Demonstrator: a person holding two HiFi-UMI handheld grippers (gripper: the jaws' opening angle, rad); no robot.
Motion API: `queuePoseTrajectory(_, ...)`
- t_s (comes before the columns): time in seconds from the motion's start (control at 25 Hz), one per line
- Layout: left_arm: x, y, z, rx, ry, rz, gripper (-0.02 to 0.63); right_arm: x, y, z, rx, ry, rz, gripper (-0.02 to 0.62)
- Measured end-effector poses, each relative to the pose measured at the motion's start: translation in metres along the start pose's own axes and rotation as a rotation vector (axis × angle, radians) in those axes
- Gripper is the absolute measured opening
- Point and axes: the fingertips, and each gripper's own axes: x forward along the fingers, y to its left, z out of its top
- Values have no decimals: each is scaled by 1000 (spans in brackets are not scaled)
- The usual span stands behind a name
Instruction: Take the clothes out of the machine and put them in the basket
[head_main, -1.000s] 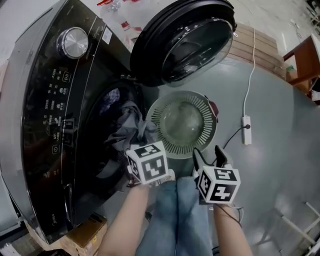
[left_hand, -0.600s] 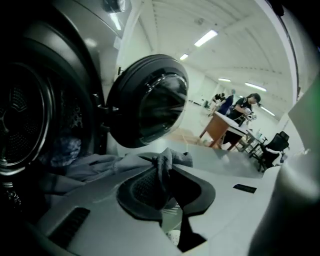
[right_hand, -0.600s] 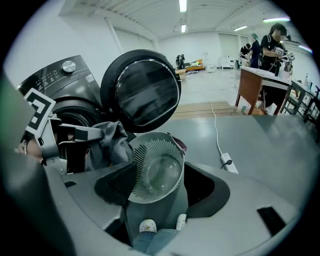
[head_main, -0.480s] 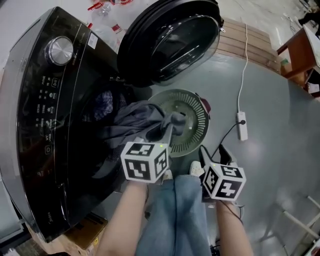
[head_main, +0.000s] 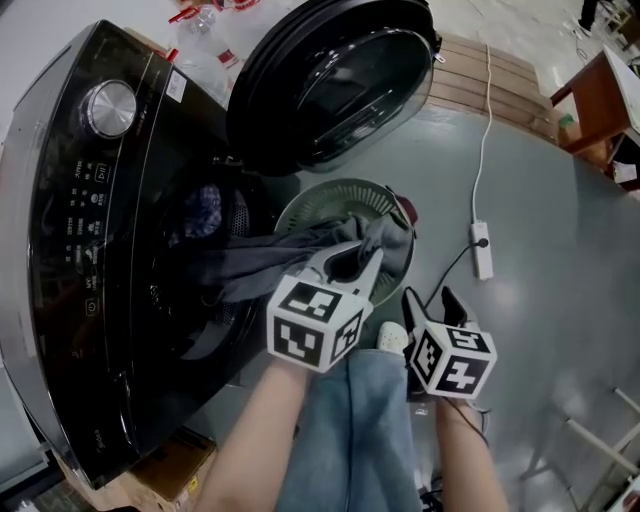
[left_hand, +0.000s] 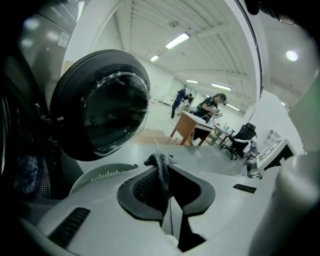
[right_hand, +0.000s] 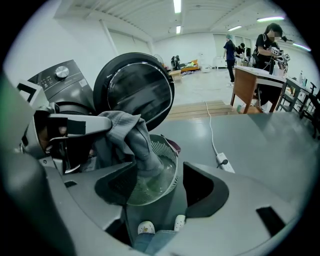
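Left jaws' garment (head_main: 285, 258) now seemingly over basket (head_main: 325, 192).

Grey garment (head_main: 262, 264) hides part of basket (head_main: 330, 191); machine (head_main: 70, 210) cropped left.

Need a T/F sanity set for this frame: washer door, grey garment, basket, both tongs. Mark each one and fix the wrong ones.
1. The washer door is shut. False: it stands wide open.
2. The left tongs are shut on the grey garment. True.
3. The right tongs grip a garment as well. False: their jaws stand apart with nothing between them.
4. The grey garment stretches from the drum opening to above the basket. True.
5. The basket sits on top of the washer. False: it stands on the floor in front of the machine.
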Motion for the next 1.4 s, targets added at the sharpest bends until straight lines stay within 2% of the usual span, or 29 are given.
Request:
queuePoseTrajectory(0.2,9,20,-17,29,93,86,57,5,3,-2,-6,12,1,278)
queuePoseTrajectory(0.28,11,29,-24,33,134,111,193,8,6,-2,-9,17,4,278)
queuePoseTrajectory(0.32,11,35,-27,39,155,127,240,9,8,-2,-11,20,6,278)
queuePoseTrajectory(0.36,10,41,-31,49,174,145,253,11,10,-3,-14,23,7,278)
queuePoseTrajectory(0.56,-6,78,-55,63,239,234,273,18,18,-2,-28,33,11,278)
queuePoseTrajectory(0.76,-33,127,-85,69,306,369,295,27,28,-3,-49,45,16,278)
queuePoseTrajectory(0.96,-65,169,-116,94,387,527,370,37,43,-10,-72,65,32,278)
queuePoseTrajectory(1.08,-78,193,-135,171,448,608,419,43,53,-17,-86,74,50,276)
queuePoseTrajectory(1.16,-82,208,-153,216,508,635,447,48,59,-23,-101,80,62,275)
queuePoseTrajectory(1.24,-85,223,-169,212,553,653,465,55,62,-30,-120,88,71,275)
queuePoseTrajectory(1.32,-89,237,-180,192,571,671,468,61,65,-37,-136,98,75,273)
queuePoseTrajectory(1.4,-92,250,-187,205,582,685,468,66,66,-43,-142,105,78,271)
